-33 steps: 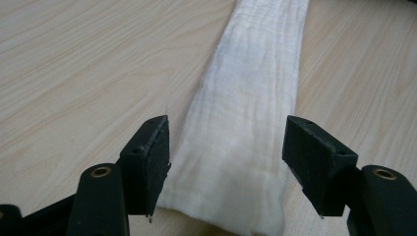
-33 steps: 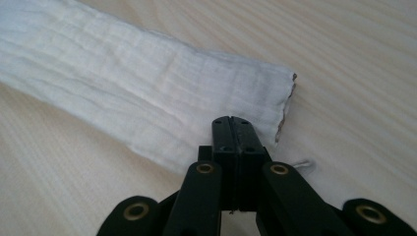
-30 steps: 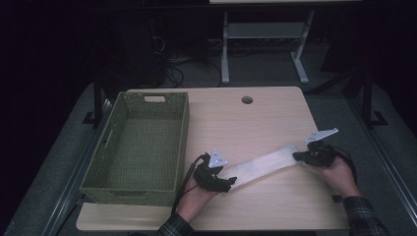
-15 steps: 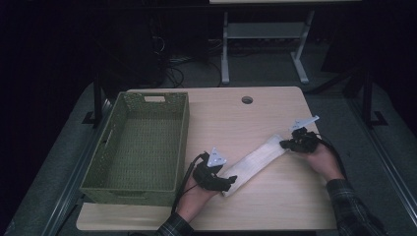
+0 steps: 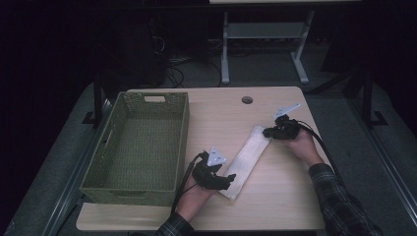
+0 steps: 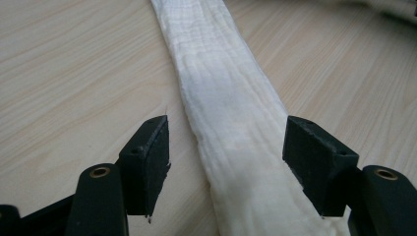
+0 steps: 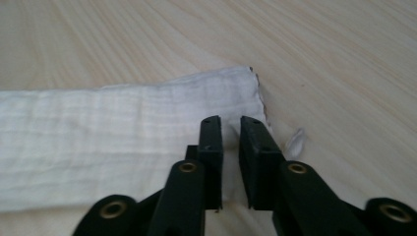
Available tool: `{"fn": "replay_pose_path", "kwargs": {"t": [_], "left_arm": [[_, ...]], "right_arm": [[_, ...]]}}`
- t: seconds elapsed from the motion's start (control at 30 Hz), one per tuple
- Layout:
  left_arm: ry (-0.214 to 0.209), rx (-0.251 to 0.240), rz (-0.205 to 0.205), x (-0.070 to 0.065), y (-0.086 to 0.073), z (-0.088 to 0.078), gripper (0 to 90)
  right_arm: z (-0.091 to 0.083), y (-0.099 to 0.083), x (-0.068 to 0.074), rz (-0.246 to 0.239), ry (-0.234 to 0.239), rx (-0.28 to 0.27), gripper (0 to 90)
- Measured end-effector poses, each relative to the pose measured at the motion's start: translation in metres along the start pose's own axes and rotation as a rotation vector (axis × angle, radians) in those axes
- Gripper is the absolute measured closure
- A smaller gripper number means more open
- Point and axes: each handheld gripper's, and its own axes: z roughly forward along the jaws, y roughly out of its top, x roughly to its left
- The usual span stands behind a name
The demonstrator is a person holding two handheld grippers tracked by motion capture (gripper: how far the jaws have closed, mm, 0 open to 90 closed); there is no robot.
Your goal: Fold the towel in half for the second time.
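A folded white cloth lies as a long strip on the wooden surface, stretched between the two tongs. The left tongs rest at its near end with the jaws standing wide, one on each side of the strip and not pressing it; in the left gripper view the cloth runs away from between them. The right tongs sit at the far end, their jaws narrow and just been opening, a slim gap between them over the cloth's corner, pads no longer clamping it. A green woven basket stands well beyond the left tongs, apart from the cloth.
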Motion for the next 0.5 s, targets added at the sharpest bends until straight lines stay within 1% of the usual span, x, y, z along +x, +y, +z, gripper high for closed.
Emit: {"fn": "replay_pose_path", "kwargs": {"t": [0.07, 0.13, 0.17, 0.2, 0.23, 0.27, 0.3, 0.33, 0.37, 0.43, 0.47, 0.5], "left_arm": [[0.006, -0.002, -0.001, 0.0, 0.0, 0.0, 34.7], [0.005, -0.006, -0.015, 0.002, -0.001, 0.0, 39.4], [0.009, -0.006, -0.019, 0.004, -0.001, 0.0, 41.7], [0.011, -0.003, -0.013, 0.005, -0.001, 0.0, 45.8], [0.017, 0.002, -0.012, 0.005, 0.0, 0.0, 52.3], [0.026, 0.007, -0.011, 0.007, 0.0, 0.002, 55.2], [0.035, 0.013, -0.019, 0.008, -0.001, 0.004, 60.2], [0.042, 0.024, -0.015, 0.008, -0.001, 0.005, 67.3], [0.049, 0.035, -0.017, 0.009, -0.002, 0.007, 71.9], [0.041, 0.051, -0.033, 0.012, -0.003, 0.01, 81.1], [0.041, 0.062, -0.045, 0.013, -0.004, 0.011, 83.8], [0.045, 0.076, -0.039, 0.013, -0.005, 0.013, 85.8]], "right_arm": [[-0.011, -0.002, 0.002, 0.012, 0.006, -0.01, 72.1], [-0.024, -0.008, 0.007, 0.034, 0.03, -0.058, 66.5], [-0.029, -0.011, 0.009, 0.04, 0.033, -0.058, 63.4], [-0.033, -0.014, 0.012, 0.034, 0.034, -0.061, 61.2], [-0.037, -0.017, 0.016, 0.038, 0.038, -0.064, 58.5], [-0.04, -0.02, 0.019, 0.037, 0.042, -0.071, 55.3], [-0.042, -0.022, 0.022, 0.035, 0.043, -0.073, 54.0], [-0.044, -0.025, 0.025, 0.029, 0.045, -0.078, 52.0], [-0.046, -0.027, 0.028, 0.032, 0.043, -0.077, 49.0], [-0.05, -0.034, 0.032, 0.025, 0.029, -0.081, 45.5], [-0.052, -0.037, 0.036, 0.042, 0.034, -0.08, 44.4], [-0.054, -0.04, 0.038, 0.042, 0.035, -0.079, 43.2]]}}
